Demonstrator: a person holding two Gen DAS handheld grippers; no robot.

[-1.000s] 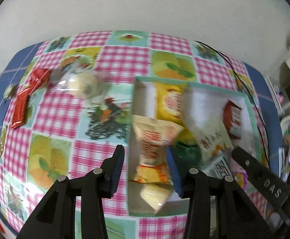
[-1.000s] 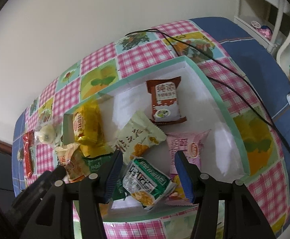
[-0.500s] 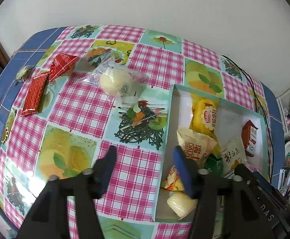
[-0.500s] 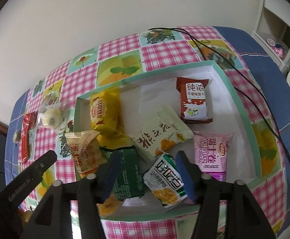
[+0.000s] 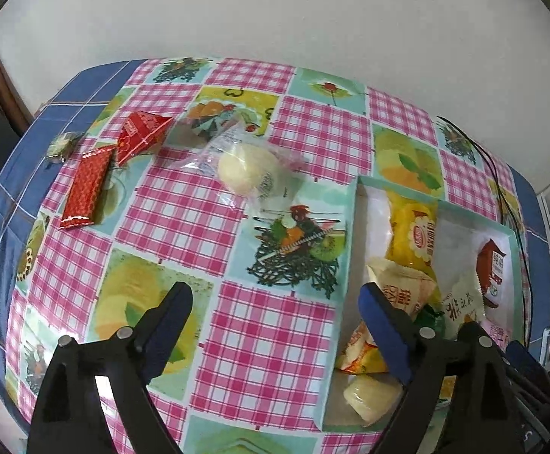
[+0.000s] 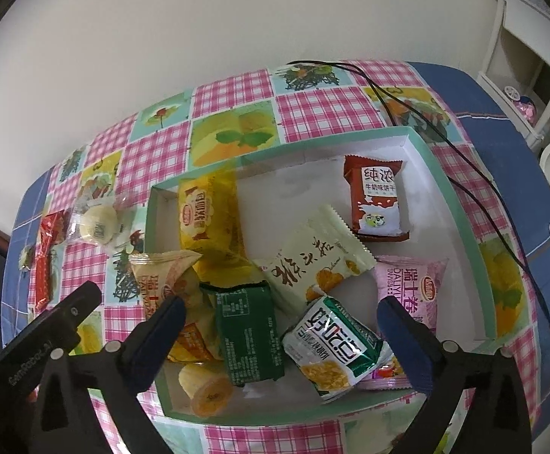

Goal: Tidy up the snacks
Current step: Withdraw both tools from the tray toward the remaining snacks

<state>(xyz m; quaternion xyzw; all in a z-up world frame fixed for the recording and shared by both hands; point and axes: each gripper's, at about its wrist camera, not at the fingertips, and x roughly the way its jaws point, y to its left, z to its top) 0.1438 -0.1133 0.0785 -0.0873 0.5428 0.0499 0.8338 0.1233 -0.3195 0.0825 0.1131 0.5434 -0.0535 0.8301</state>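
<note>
Both tools are opening with nothing between the pads: the right tool (image 6: 280, 323) hangs over the box (image 6: 449, 185) of snacks, the left tool (image 5: 275, 302) over the worktop beside the box, with the clear-wrapped bun (image 5: 246, 168) beyond.

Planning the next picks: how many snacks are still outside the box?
3, maybe more: red bar far left, red triangular pack beside it, clear-wrapped bun nearest the box. A small wrapper sits farther left, unclear.

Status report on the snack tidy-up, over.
Left gripper and right gripper both opening, nothing between the jaws. Box holds most snacks. Clear-wrapped bun and red packets lie outside on the tablecloth. Path clear.
</note>
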